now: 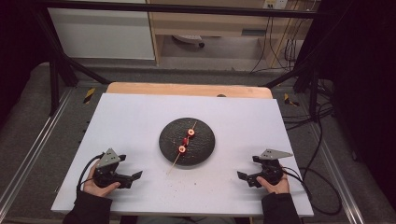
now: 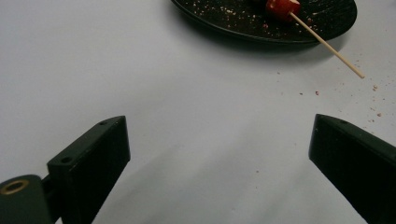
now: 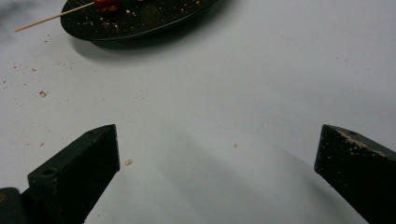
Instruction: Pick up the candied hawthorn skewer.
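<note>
From the high view I see the whole layout: a black plate [image 1: 187, 140] sits in the middle of the white table [image 1: 140, 116], and a wooden skewer [image 1: 185, 142] lies across it with three red fruit pieces [image 1: 182, 149] threaded on, its bare end poking past the plate's near rim toward me. My left tool [image 1: 133, 177] rests on the table near the plate's near-left side, well apart from it, and my right tool [image 1: 243, 177] rests near the plate's near-right side, also well apart.

The left gripper view gives me what the high view cannot: fine reddish crumbs [image 2: 373, 100] scattered on the table beside the skewer tip [image 2: 357, 73], and specks on the plate's surface [image 2: 224, 21]. One red fruit piece [image 2: 281, 7] shows at the plate's edge with the stick running out of it. Both jaws stand wide apart with bare table between them, so the left tool is open and grips nothing.

The right gripper view shows the plate [image 3: 140, 23] ahead, the skewer's bare end [image 3: 46, 19] jutting out past its rim, and crumbs stuck on one jaw's inner face. Those jaws also stand wide apart over bare table, so the right tool is open and empty. The skewer lies ahead of both tools, touching neither.
</note>
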Demonstrator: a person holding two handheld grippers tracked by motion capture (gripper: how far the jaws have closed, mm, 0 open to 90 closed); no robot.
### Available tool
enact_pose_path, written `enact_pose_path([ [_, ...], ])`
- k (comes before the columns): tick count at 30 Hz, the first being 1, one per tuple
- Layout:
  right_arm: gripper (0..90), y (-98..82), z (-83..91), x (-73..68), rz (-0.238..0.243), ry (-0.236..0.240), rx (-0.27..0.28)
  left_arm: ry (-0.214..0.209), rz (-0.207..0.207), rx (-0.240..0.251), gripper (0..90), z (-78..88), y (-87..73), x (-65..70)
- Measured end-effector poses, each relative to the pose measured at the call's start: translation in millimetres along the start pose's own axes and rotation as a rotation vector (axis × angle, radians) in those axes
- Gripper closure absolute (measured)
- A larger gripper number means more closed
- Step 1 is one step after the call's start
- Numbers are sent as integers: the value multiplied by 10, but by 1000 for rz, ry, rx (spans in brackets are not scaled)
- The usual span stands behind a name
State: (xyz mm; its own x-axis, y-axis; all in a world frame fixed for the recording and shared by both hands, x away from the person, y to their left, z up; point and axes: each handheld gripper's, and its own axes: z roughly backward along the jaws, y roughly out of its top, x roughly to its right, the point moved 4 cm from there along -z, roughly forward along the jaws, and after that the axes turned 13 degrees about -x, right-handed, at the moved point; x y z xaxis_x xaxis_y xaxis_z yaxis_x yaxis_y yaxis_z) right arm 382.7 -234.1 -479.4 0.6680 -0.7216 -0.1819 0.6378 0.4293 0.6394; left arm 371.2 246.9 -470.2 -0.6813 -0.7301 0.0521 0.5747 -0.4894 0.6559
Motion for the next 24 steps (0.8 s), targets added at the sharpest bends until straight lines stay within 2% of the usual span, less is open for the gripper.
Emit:
enact_pose_path([
  [15,8,8,13,3,-4,1,8,3,-18,-21,48,-43,75,102],
  [22,7,13,14,1,-7,4,6,6,-31,-30,50,-57,177,195],
  [24,7,12,14,1,-10,2,5,-1,-35,-32,50,-73,240,257],
])
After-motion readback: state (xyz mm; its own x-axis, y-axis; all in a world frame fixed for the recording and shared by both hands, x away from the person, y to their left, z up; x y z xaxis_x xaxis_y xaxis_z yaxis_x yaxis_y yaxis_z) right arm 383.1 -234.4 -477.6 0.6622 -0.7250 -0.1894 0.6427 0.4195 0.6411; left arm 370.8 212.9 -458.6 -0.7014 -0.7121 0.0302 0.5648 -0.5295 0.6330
